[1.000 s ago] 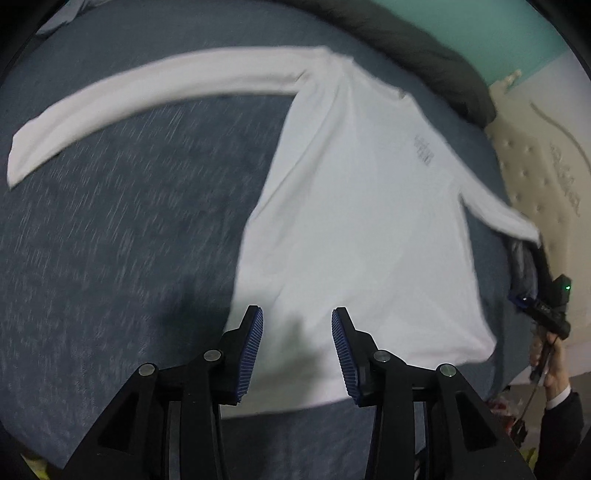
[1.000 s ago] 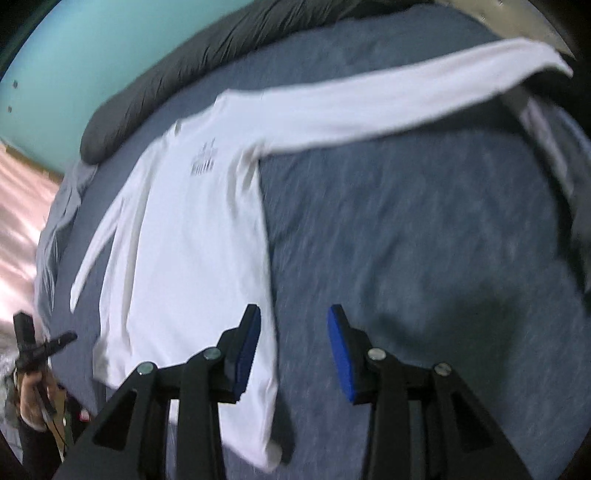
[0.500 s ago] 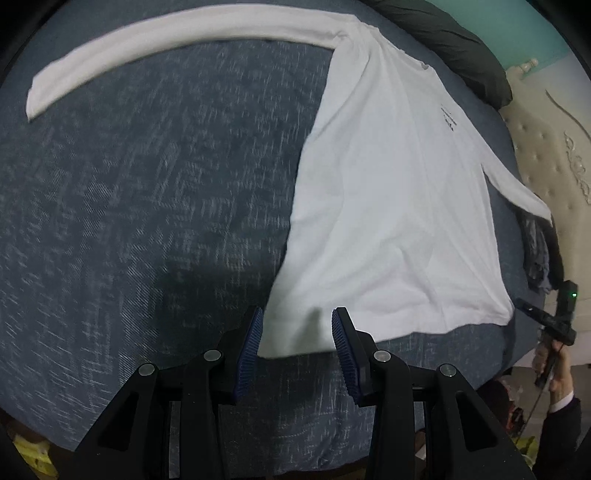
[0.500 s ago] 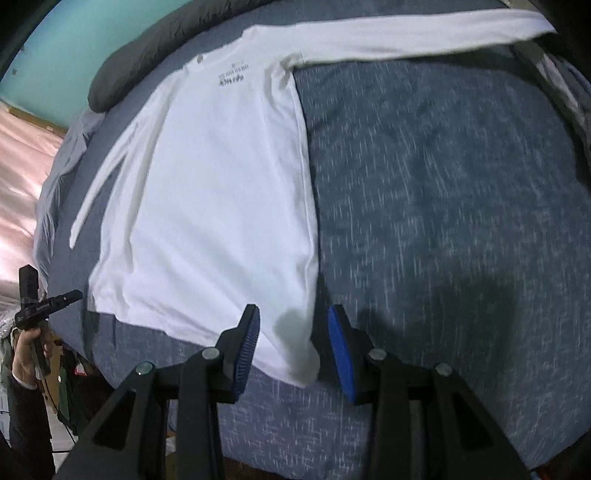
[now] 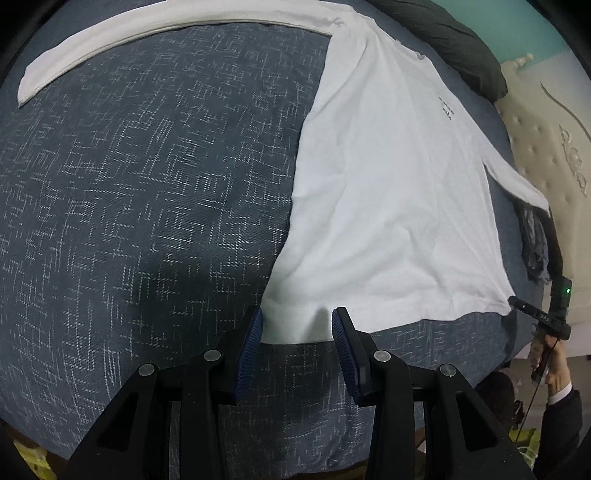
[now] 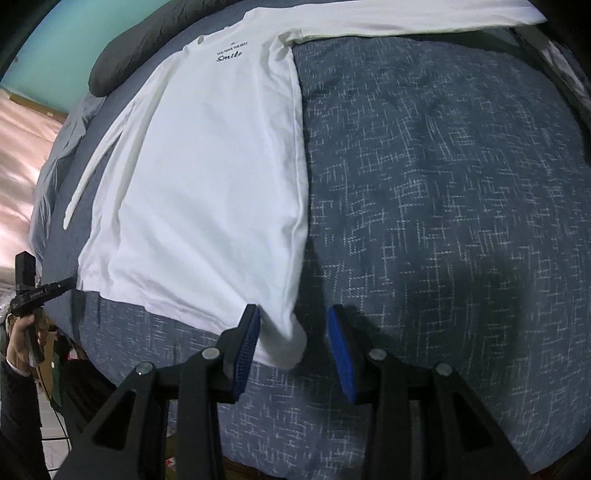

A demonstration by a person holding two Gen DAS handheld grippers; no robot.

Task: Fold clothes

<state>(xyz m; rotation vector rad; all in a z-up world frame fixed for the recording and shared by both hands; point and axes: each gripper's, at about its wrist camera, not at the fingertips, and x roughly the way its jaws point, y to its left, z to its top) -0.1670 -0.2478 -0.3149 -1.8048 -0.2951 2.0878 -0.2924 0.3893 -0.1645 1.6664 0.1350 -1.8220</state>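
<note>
your left gripper and right gripper both stand spread, nothing pinched, each straddling one bottom corner of the white long-sleeved shirt. the shirt lies flat and face up on the blue-grey bedspread, collar toward the dark pillow, with one sleeve stretched straight out to the side and the other lying close along the body.

a second ago the left jaws framed the cloth well inside the hem and the right ones sat over the side seam; since then both have dropped and drawn back toward the near edge, so the hem corner now shows between the left pads and the other hem corner between the right pads. the jaw gap has not changed.

to my eye this means the reach is done and the grasp is next: close on both corners together, and you can lift the hem up toward the collar. the right corner looks slightly curled, so catch both layers.
</note>
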